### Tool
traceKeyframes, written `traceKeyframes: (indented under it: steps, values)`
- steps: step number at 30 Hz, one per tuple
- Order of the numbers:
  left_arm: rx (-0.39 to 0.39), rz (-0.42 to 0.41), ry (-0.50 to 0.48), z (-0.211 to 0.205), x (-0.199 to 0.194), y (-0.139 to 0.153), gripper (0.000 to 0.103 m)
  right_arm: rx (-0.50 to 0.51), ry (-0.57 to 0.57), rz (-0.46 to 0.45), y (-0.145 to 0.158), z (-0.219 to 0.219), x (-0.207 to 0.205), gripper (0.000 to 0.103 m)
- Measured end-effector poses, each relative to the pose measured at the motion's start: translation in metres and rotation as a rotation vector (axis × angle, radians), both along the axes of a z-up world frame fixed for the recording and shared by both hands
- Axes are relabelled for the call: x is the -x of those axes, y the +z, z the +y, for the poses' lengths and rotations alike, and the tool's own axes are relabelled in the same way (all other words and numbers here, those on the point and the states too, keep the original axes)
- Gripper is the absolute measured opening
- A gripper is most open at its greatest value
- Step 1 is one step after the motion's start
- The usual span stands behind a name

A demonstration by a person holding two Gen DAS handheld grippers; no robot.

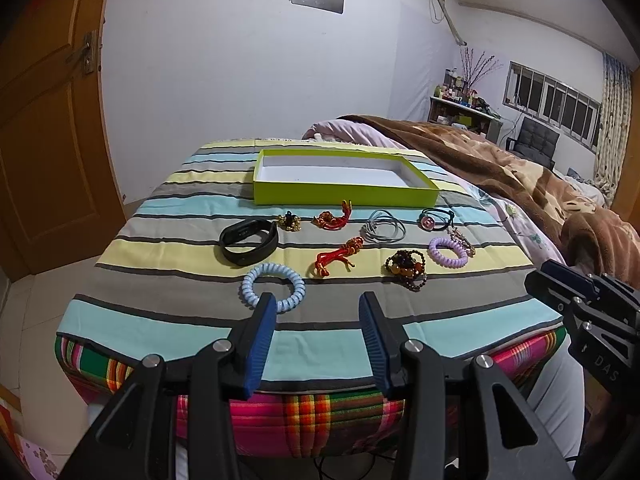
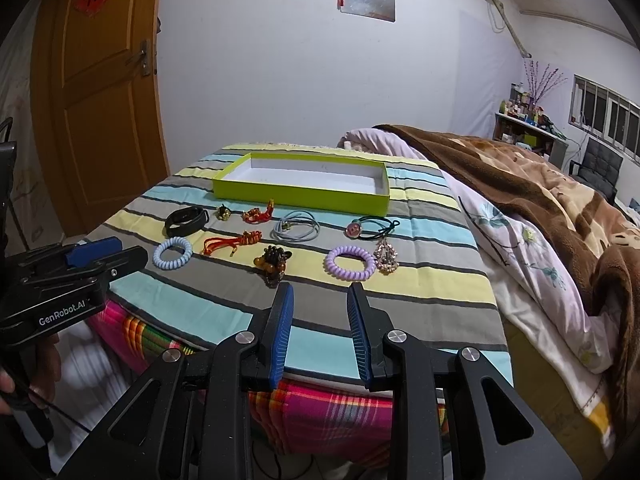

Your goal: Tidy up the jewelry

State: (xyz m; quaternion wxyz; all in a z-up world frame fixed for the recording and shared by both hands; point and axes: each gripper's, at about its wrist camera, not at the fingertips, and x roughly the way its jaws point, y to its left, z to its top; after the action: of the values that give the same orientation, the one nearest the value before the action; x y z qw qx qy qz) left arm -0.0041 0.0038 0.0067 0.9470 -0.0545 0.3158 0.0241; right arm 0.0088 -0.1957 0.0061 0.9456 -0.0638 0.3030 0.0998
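Observation:
A lime green box [image 1: 344, 194] [image 2: 300, 194] stands open and empty at the far side of a striped cloth [image 1: 160, 320]. In front of it lie a black band [image 1: 248, 242], a blue coil hair tie [image 1: 274, 286] [image 2: 173, 254], two red cord bracelets [image 1: 336, 258], a grey hair tie [image 1: 382, 226], a beaded bracelet [image 1: 404, 266] [image 2: 274, 264], a purple coil tie [image 1: 447, 251] [image 2: 351, 263], a pendant [image 2: 385, 258] and a black charm tie [image 2: 370, 227]. My left gripper [image 1: 318, 300] is open and empty near the blue coil tie. My right gripper [image 2: 320, 290] is open and empty near the beaded bracelet.
The cloth covers the foot of a bed with a plaid side [image 1: 320, 412]. A brown blanket [image 2: 540, 184] and floral quilt [image 2: 520, 248] lie to the right. A wooden door [image 2: 96, 100] stands at the left. A shelf [image 1: 464, 114] and chair [image 1: 536, 138] stand far right.

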Motion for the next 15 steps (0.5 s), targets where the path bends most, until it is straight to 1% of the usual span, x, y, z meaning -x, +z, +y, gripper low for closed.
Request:
traceKeyframes:
  steps: [7,15]
  values:
    - [-0.001,-0.005,-0.009,-0.0026,0.0013,0.0008,0.045,-0.001,-0.003,0.0,0.0005,-0.0005,-0.0001,0.029]
    - [-0.001,-0.012,0.003,-0.0016,0.0032,0.0024,0.045,-0.001,-0.003,0.0,0.0012,-0.0001,-0.0003,0.029]
